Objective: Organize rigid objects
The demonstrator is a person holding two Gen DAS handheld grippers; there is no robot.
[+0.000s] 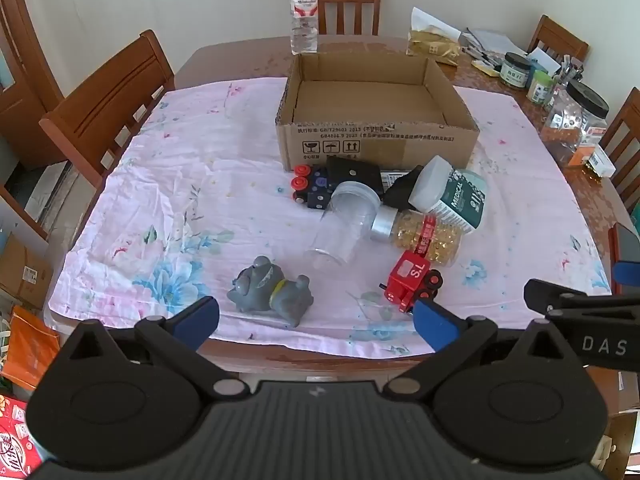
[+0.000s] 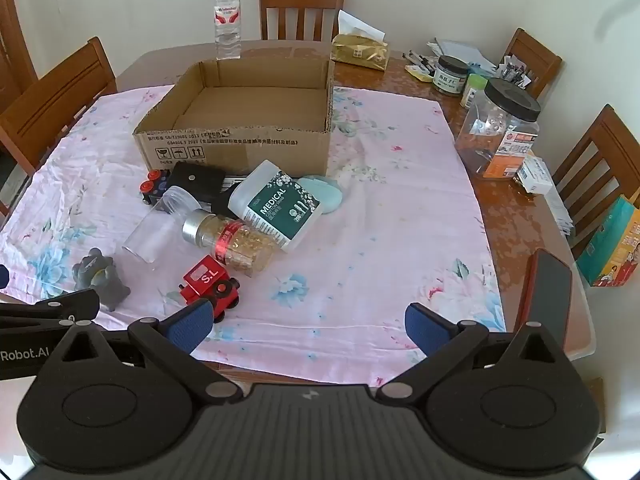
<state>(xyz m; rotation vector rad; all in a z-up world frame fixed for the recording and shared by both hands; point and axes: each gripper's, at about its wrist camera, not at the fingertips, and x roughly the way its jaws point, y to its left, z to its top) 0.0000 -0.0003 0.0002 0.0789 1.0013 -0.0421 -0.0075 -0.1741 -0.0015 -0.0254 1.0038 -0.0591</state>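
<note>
An open cardboard box (image 1: 376,142) (image 2: 236,146) stands empty on the pink cloth. In front of it lies a pile: a dark toy train car with red wheels (image 1: 310,188), a black case (image 1: 354,174), a clear jar (image 1: 344,222) (image 2: 160,224), a gold capsule bottle (image 1: 420,232) (image 2: 232,240), a white "MEDICAL" bottle (image 1: 452,196) (image 2: 276,204) and a pale blue case (image 2: 326,194). A red toy train (image 1: 410,280) (image 2: 210,282) and a grey toy dog (image 1: 272,290) (image 2: 100,278) lie nearer. My left gripper (image 1: 316,320) and right gripper (image 2: 308,324) are open and empty above the table's near edge.
A water bottle (image 1: 304,12), a gold tissue pack (image 2: 360,50), jars (image 2: 498,128) and pens crowd the table's back right. Wooden chairs (image 1: 108,108) surround the table. A phone (image 2: 550,292) stands at the right edge. Boxes and bags lie on the floor at left.
</note>
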